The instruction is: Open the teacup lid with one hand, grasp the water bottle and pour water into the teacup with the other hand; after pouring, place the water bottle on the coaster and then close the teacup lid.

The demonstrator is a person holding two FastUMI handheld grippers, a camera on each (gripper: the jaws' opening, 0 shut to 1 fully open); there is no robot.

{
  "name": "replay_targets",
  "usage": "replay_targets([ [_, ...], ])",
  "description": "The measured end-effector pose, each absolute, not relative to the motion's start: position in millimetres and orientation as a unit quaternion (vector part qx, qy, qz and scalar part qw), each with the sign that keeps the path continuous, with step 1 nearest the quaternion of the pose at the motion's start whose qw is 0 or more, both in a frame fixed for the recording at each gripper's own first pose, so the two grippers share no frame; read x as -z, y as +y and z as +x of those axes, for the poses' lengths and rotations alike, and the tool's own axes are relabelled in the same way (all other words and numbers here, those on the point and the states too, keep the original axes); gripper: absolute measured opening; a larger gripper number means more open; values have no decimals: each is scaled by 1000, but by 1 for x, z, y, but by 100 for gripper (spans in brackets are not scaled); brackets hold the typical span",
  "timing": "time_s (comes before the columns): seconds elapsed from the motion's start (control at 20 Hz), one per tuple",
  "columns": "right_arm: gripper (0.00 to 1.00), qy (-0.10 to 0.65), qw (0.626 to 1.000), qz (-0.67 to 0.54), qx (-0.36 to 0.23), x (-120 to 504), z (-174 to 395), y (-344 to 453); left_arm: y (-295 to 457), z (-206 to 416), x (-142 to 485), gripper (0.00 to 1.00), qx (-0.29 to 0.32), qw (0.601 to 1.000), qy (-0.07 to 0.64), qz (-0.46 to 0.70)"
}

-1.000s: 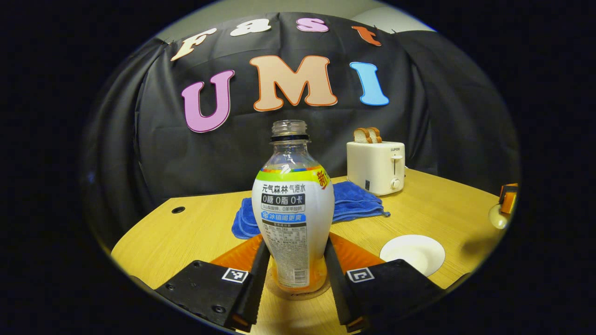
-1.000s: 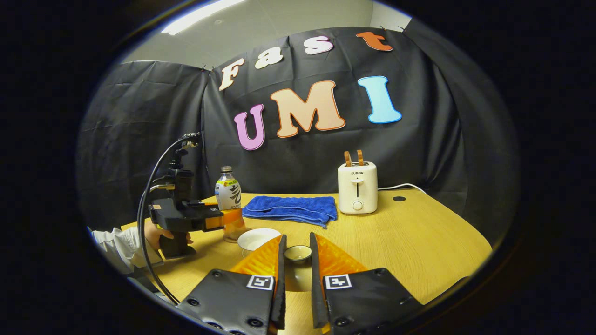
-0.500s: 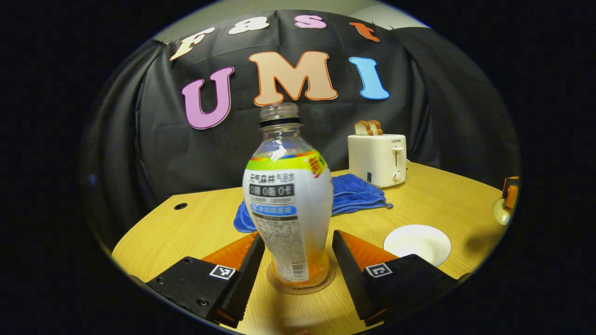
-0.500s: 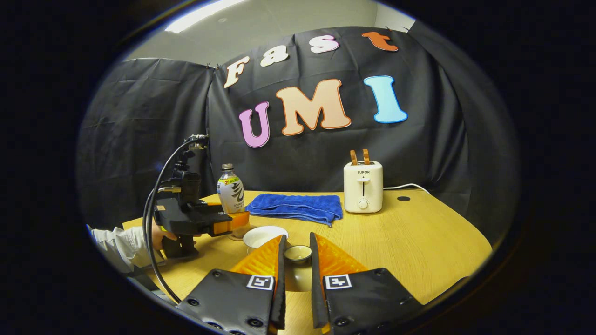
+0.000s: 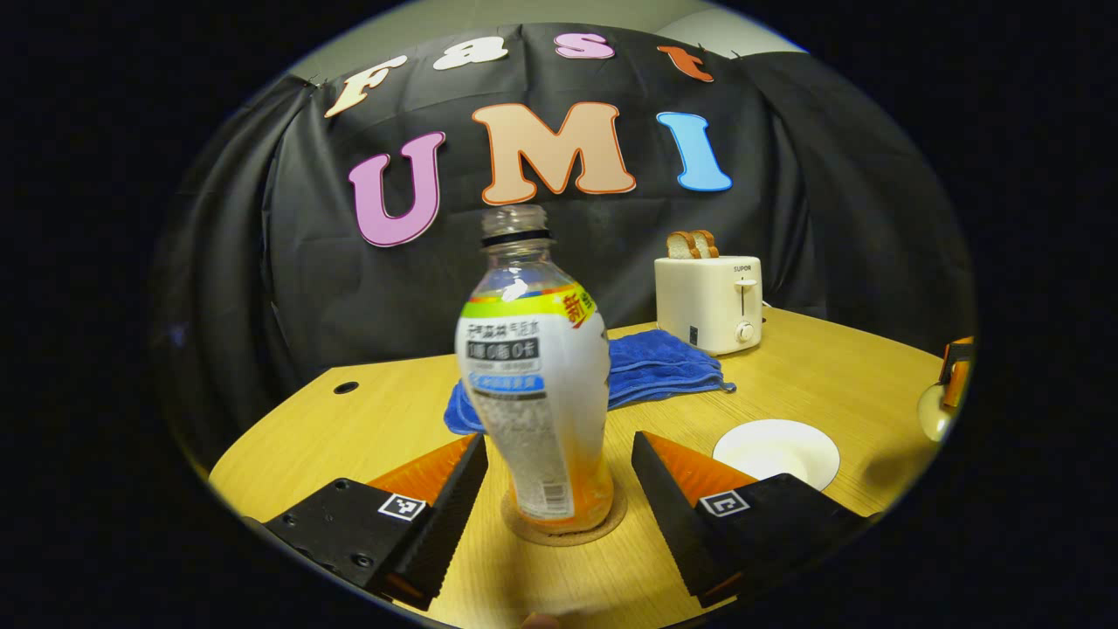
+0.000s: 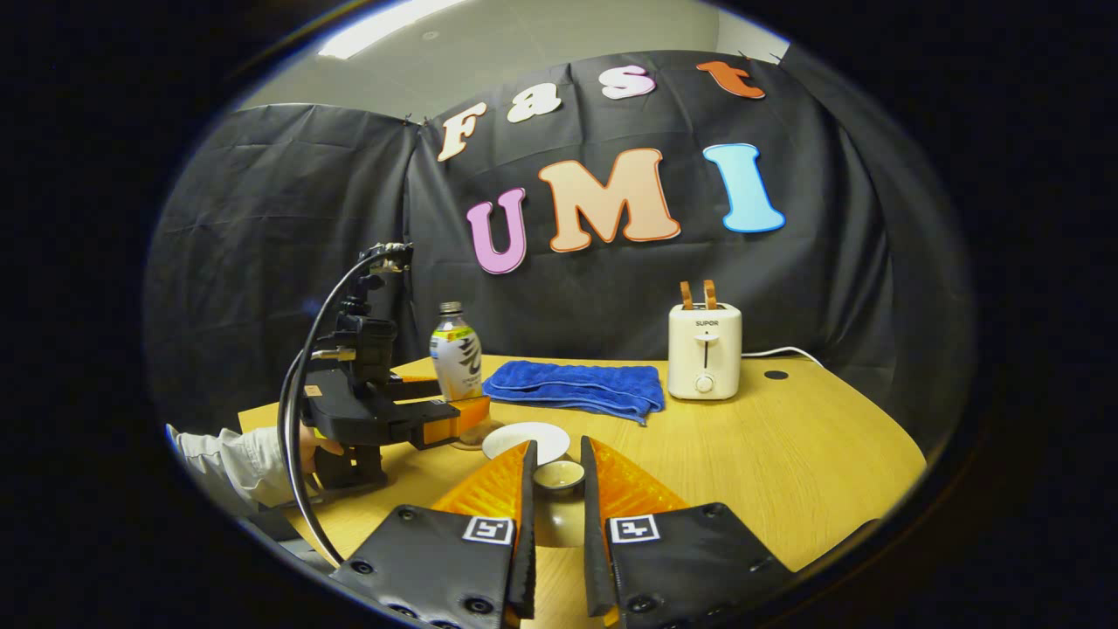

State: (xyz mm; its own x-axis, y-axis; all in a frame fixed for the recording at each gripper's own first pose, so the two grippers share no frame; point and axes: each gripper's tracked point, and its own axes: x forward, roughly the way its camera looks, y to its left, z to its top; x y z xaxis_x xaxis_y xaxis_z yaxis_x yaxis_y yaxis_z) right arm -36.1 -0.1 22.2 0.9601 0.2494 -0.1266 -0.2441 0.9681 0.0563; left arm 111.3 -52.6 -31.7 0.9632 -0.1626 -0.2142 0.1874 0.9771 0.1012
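Observation:
The water bottle (image 5: 533, 384) stands upright and capless on a round brown coaster (image 5: 568, 528). My left gripper (image 5: 559, 445) is open, its fingers apart from the bottle on both sides. From the right gripper view, the left gripper (image 6: 441, 419) sits just short of the bottle (image 6: 457, 362). The white teacup (image 5: 776, 452) stands uncovered to the right of the coaster. My right gripper (image 6: 556, 450) is shut on the small cream teacup lid (image 6: 559, 476), held near the teacup (image 6: 526, 439). That lid (image 5: 933, 411) also shows at the right edge of the left gripper view.
At the back of the wooden table (image 6: 786, 454) stand a white toaster (image 6: 705, 349) with bread slices and a folded blue towel (image 6: 576, 389). A person's hand and sleeve (image 6: 236, 454) hold the left gripper at the table's left edge.
My left gripper has opened off the bottle and drawn back a little; the bottle now stands free on the coaster. The right gripper still holds the lid, its view shifted slightly.

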Motion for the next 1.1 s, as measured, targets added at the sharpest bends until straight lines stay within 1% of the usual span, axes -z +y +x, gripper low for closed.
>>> replay_targets([
  [0.15, 28, 48, 990, 21, -133, -29, -31, 11, -46, 97, 20, 97, 76, 992, 81, 56],
  [0.2, 24, 48, 989, 21, -135, -28, -27, 14, -43, 91, 17, 97, 73, 993, 76, 56],
  [0.25, 28, 50, 989, 21, -137, -27, -23, 18, -39, 86, 14, 97, 69, 994, 70, 57],
  [0.45, 27, 44, 989, 11, -144, -35, -7, 30, -14, 57, 19, 96, 53, 995, 70, 49],
  [0.5, 25, 39, 989, 5, -146, -39, -3, 34, -10, 50, 21, 96, 50, 995, 72, 46],
  [0.6, 27, 31, 988, -9, -149, -42, 7, 43, -1, 42, 26, 96, 42, 996, 75, 37],
  [0.8, 27, 28, 987, -17, -156, -38, 25, 61, 17, 27, 30, 96, 20, 997, 73, 29],
  [0.85, 25, 28, 987, -17, -156, -36, 30, 65, 23, 24, 30, 96, 12, 997, 71, 27],
  [0.9, 27, 26, 987, -16, -157, -35, 34, 67, 26, 20, 27, 96, 8, 997, 66, 26],
  [1.0, 24, 25, 988, -17, -153, -29, 44, 71, 31, 14, 24, 96, 2, 998, 58, 29],
  [1.1, 26, 26, 989, -21, -147, -23, 56, 73, 34, 8, 18, 96, 1, 998, 50, 29],
])
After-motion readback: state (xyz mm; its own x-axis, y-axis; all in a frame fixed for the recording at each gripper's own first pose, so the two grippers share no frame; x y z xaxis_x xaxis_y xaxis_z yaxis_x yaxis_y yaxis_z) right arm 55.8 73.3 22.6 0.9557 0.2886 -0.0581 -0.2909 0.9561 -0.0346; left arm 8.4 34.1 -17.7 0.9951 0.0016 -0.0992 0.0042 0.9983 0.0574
